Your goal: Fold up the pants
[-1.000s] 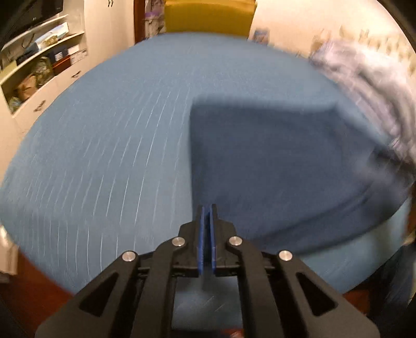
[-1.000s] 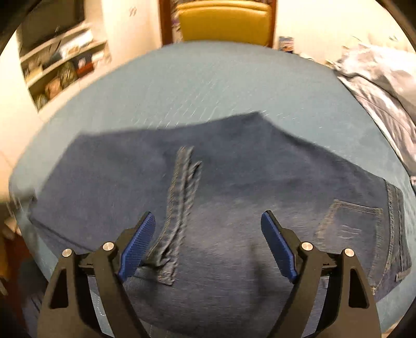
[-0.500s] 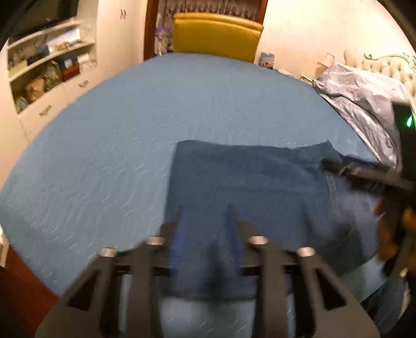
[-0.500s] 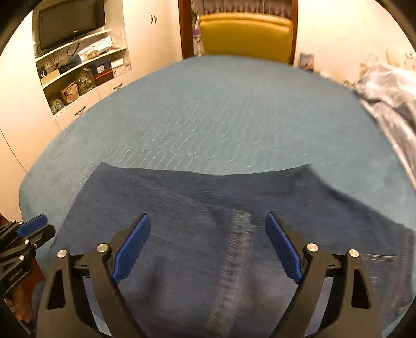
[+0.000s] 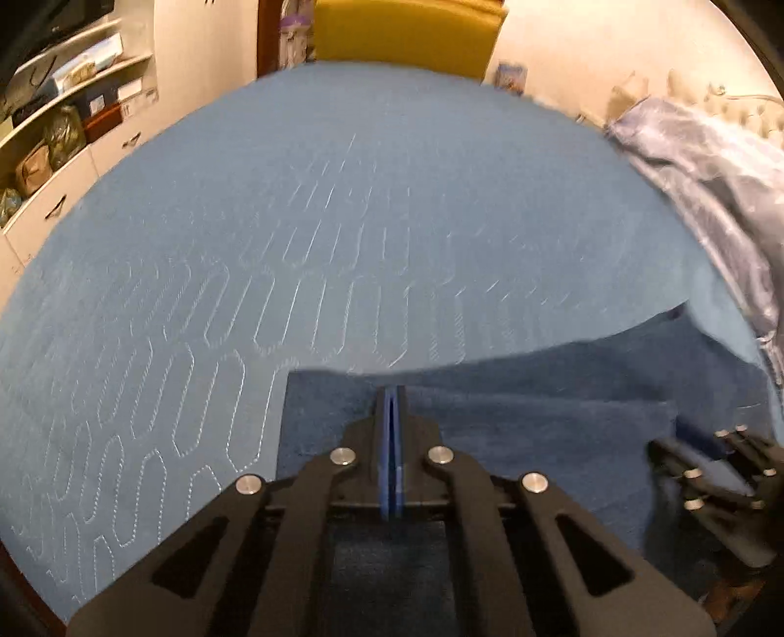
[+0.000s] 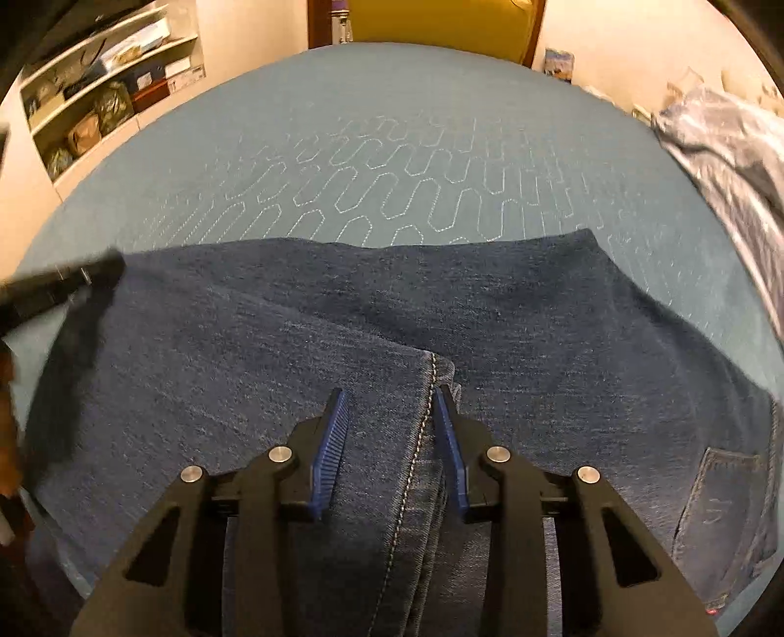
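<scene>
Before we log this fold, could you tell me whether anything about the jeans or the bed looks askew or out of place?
One thing: the jeans are not folded square. The top layer's stitched edge runs at a slant, between the right tool's pads, and its corner is off the layer beneath. Nothing looks spilled or damaged on the blue bedspread.

Bedroom, probably: quilted bed [image 5: 343,220], headboard [image 5: 735,115]

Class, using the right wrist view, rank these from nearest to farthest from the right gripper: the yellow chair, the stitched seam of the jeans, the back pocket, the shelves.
1. Stitched seam, between the right gripper's fingers.
2. Back pocket, lower right on the jeans.
3. Shelves, far left, and yellow chair, beyond the bed: too close to call.
</scene>
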`<state>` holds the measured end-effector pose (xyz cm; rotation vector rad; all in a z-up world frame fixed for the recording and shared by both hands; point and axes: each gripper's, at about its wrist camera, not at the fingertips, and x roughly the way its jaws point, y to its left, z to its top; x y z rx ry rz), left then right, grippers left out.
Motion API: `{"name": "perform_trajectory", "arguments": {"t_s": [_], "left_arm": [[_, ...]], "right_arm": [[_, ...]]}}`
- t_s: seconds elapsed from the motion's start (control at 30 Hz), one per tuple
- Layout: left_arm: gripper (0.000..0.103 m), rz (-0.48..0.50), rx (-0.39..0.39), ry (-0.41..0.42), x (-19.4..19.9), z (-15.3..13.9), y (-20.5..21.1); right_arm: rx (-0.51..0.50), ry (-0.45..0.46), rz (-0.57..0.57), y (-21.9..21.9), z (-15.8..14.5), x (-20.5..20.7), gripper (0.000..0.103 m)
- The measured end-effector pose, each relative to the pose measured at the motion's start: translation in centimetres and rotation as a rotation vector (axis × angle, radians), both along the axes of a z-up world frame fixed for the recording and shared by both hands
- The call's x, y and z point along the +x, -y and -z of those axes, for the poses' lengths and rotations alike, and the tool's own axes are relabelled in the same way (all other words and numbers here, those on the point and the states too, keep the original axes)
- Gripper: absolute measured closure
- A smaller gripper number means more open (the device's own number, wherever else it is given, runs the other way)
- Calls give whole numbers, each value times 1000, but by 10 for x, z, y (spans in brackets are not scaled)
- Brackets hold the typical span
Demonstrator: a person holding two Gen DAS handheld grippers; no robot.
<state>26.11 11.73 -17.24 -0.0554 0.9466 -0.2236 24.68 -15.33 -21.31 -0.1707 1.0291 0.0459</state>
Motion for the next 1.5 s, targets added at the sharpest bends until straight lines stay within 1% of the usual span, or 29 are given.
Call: {"name": "perform_trajectory", "arguments": {"t_s": [0.03,0.07,0.1,0.13,0.17,0.2,0.23,0.27,0.3,0.33,0.43,0.5,0.53,0.57,0.6,0.67,0.73,0.8,0.87,0.9,0.93,0.97,1.03,1.17,1.2,1.23,1.3,1.4,1.5], "left_arm": [[100,34,4,11,-3,-3,6],[100,59,32,1,-2,1,15],[98,64,56,-14,0,6,20],[97,59,77,-54,7,20,24],[97,54,62,-54,10,23,24],[97,39,33,-51,12,20,20],[97,15,27,-51,11,14,14],[94,-9,22,-24,3,4,8],[87,-20,12,13,-7,-7,4],[83,-39,2,46,-21,-18,-4],[83,-104,6,79,-69,-26,-21],[83,-115,16,81,-102,-20,-25],[83,-115,24,64,-115,-12,-26],[83,-119,58,45,-121,-3,-24],[83,-118,86,24,-127,5,-22],[83,-111,97,-8,-134,23,-24],[83,-104,127,20,-144,27,-23],[82,-118,115,16,-146,25,-24],[81,-123,91,48,-148,14,-24],[75,-115,87,78,-153,8,-23],[68,-108,87,83,-155,4,-27],[66,-104,91,72,-158,7,-24],[65,-119,109,21,-156,23,-25],[62,-118,91,44,-159,32,-30],[56,-126,87,41,-159,33,-33],[55,-135,72,37,-159,34,-37],[54,-136,45,34,-157,36,-44],[54,-132,48,45,-159,37,-45],[54,-142,14,45,-161,38,-45]], "right_arm": [[-6,5,1,-1,1,-1,69],[-7,7,5,0,2,3,69],[-13,9,11,-1,2,2,69],[-19,10,12,-4,3,0,69],[-27,13,11,-6,3,-1,69],[-31,14,9,-5,3,-1,69],[-32,15,8,-5,3,-1,69],[-34,15,6,-4,2,-1,69],[-33,14,6,-5,2,-1,69],[-30,15,10,-5,2,-1,69],[-23,28,21,-8,-4,-8,69],[-7,53,20,-11,-13,-23,69],[-18,70,12,-13,-19,-30,69],[-33,87,6,-17,-24,-40,69],[-24,87,2,-20,-27,-48,69],[-21,68,-8,-25,-26,-61,69],[-27,45,-4,-27,-19,-70,69],[-40,1,9,-27,-5,-75,69],[-47,8,2,-28,-1,-80,69],[-54,6,0,-28,-1,-81,69],[-58,3,0,-29,0,-81,69],[-58,2,1,-29,1,-81,69],[-60,5,5,-28,2,-81,69],[-73,10,-3,-28,2,-82,69],[-71,8,-2,-28,3,-82,69],[-72,7,-1,-28,2,-82,69],[-82,12,-3,-30,3,-82,69],[-92,15,-10,-34,4,-85,69],[-99,17,-13,-35,4,-86,68]]}}
